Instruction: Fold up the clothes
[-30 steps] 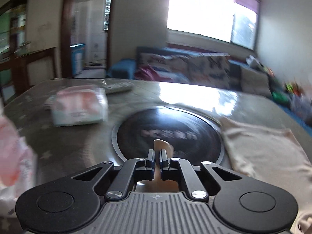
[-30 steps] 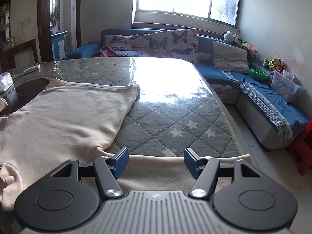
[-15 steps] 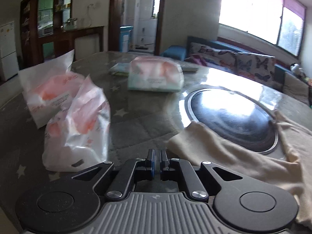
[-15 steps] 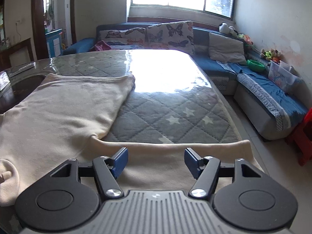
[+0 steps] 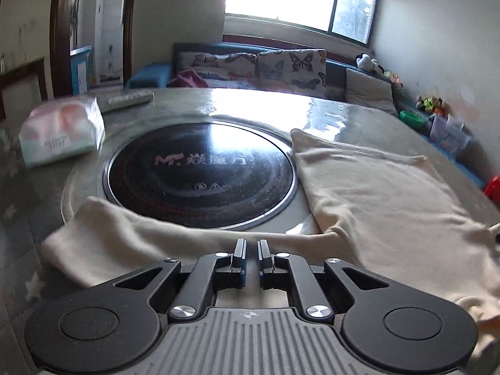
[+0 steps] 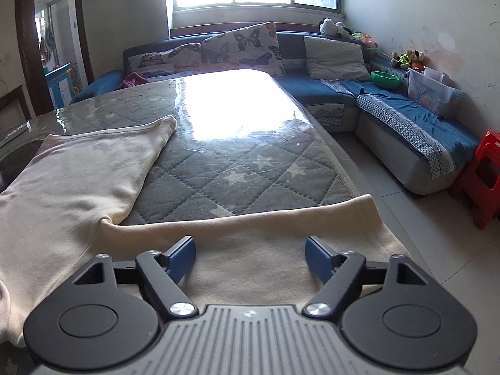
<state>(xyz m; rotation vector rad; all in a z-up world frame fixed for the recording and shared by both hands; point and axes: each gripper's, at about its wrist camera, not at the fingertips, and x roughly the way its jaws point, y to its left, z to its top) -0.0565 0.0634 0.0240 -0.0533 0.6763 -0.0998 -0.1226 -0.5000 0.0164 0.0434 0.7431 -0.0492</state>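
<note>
- A cream long-sleeved garment (image 5: 387,193) lies spread flat on a table (image 6: 237,159) covered with grey star-patterned quilting under clear plastic.
- Left wrist view: the left gripper (image 5: 250,254) sits at lower centre, its jaws nearly closed with a narrow gap, holding nothing. One sleeve (image 5: 125,237) stretches across the frame just beyond and beneath the fingertips.
- A round black cooktop (image 5: 200,172) fills the middle, the garment's body to its right. A tissue pack (image 5: 62,131) rests at upper left.
- Right wrist view: the right gripper (image 6: 250,254) is wide open and empty at lower centre, hovering over the other sleeve (image 6: 250,234), which runs across the lower frame.
- A blue sofa (image 6: 390,106) stands at upper right.
</note>
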